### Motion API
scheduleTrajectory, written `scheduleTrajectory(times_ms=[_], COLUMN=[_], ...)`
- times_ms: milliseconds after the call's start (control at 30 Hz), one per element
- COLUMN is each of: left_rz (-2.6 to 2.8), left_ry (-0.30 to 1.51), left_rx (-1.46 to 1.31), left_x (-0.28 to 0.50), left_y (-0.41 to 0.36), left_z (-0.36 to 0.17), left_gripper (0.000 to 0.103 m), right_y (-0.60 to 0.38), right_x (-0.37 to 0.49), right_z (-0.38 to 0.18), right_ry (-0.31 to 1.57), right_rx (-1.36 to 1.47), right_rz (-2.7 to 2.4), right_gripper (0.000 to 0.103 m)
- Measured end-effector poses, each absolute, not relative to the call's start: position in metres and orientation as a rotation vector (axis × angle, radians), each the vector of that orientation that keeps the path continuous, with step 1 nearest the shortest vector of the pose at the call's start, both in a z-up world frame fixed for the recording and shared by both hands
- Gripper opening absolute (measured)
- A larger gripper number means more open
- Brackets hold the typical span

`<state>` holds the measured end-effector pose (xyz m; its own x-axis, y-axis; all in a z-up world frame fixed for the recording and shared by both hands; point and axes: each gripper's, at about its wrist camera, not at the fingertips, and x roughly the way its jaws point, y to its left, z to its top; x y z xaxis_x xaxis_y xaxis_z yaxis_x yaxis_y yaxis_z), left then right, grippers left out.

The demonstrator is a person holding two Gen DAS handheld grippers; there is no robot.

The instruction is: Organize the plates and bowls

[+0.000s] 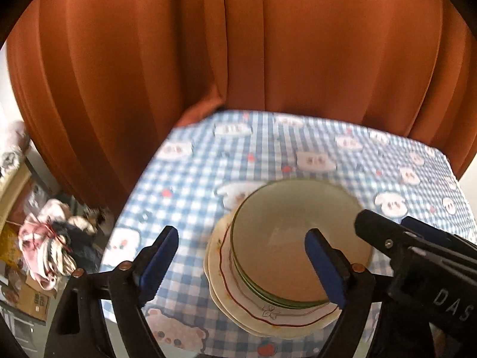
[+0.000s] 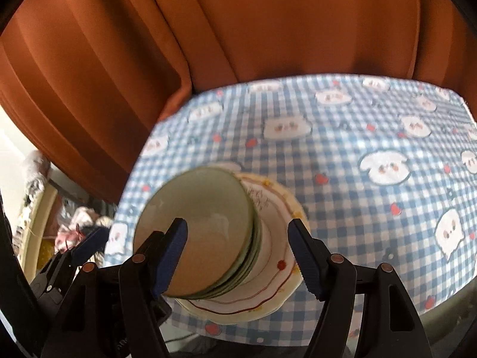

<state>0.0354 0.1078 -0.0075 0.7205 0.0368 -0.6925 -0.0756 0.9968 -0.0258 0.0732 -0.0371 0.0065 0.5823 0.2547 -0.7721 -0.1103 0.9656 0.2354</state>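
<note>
A stack of green-rimmed bowls [image 1: 298,232] sits on cream plates with wavy red rims [image 1: 262,313], near the front edge of the table. The same bowls [image 2: 205,226] and plates [image 2: 268,274] show in the right wrist view. My left gripper [image 1: 241,256] is open and empty, with its right finger over the bowls and its left finger off to the left. My right gripper [image 2: 238,253] is open and empty, its fingers astride the right side of the stack. The right gripper also shows in the left wrist view [image 1: 417,247].
The table wears a blue checked cloth with cartoon animals [image 2: 372,137]. An orange curtain [image 1: 238,44] hangs close behind it. Left of the table, clutter and cardboard boxes [image 1: 44,253] lie on the floor.
</note>
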Motion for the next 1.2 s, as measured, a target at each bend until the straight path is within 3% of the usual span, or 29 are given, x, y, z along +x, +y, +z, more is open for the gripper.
scheduleTrajectory(times_ms=[267, 767, 1200], left_rz=[0.052, -0.002, -0.002], left_ry=[0.694, 0.668, 0.643], left_rx=[-0.071, -0.056, -0.048], left_x=[-0.009, -0.073, -0.098], left_y=[0.076, 0.04, 0.028], left_z=[-0.001, -0.037, -0.039], left_gripper=[0.096, 0.097, 0.099], right_y=[-0.085, -0.147, -0.167], right_x=[0.026, -0.063, -0.096], right_z=[0.02, -0.013, -0.018], right_ry=[0.806, 0.672, 0.654], right_rx=[0.158, 0.029, 0.039], right_rz=[0.207, 0.097, 0.054], right_gripper=[0.077, 0.088, 0.09])
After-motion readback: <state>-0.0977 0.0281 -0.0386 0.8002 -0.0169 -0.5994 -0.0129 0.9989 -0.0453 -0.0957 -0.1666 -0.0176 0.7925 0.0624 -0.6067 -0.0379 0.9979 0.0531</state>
